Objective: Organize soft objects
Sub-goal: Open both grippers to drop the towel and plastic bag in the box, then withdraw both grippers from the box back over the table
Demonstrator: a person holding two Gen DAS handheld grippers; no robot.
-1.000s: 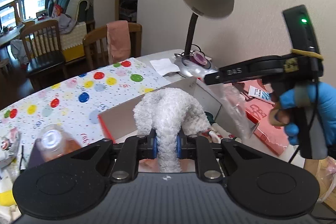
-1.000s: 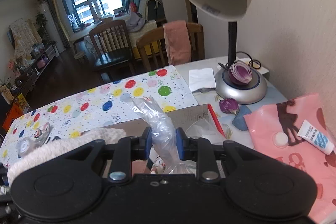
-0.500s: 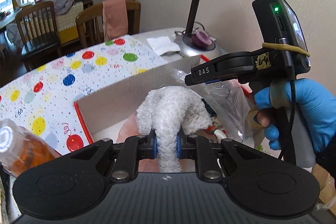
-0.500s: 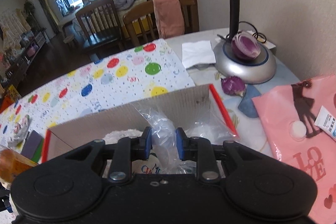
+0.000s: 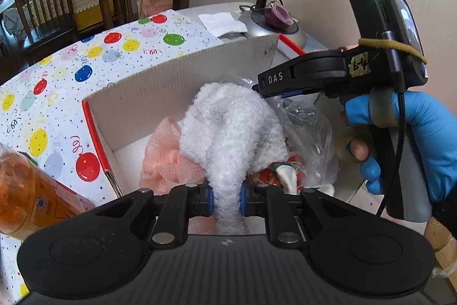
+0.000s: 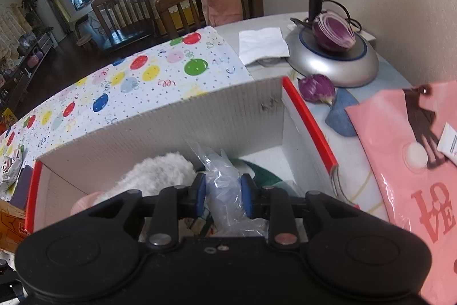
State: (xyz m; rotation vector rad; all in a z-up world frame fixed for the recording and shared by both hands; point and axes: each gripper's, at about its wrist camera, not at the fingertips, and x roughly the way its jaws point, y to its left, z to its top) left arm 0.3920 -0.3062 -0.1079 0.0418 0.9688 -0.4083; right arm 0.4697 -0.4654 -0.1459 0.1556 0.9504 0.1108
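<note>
A white cardboard box (image 5: 171, 82) with red edges stands open on the table. My left gripper (image 5: 226, 197) is shut on a white fluffy cloth (image 5: 228, 119) that hangs down into the box, over a pink mesh piece (image 5: 165, 159). My right gripper (image 6: 222, 196) holds a crumpled clear plastic bag (image 6: 222, 185) inside the box (image 6: 171, 127); its jaws are opening, with the bag still touching both pads. In the left wrist view the right gripper (image 5: 257, 89), held by a blue-gloved hand (image 5: 422, 127), reaches over the bag (image 5: 308, 127). The fluffy cloth (image 6: 160, 176) shows to its left.
A desk lamp base (image 6: 331, 65) carrying a half red onion (image 6: 332, 32) stands behind the box by the wall. A pink "LOVE" bag (image 6: 414, 162) lies to the right. An orange bottle (image 5: 25, 190) leans at the left on the balloon-print cloth (image 5: 57, 76). Chairs stand beyond the table.
Both grippers have come down into the box with their loads. The fluffy cloth and the plastic bag now sit low between the box walls. The right jaws stand slightly wider.
</note>
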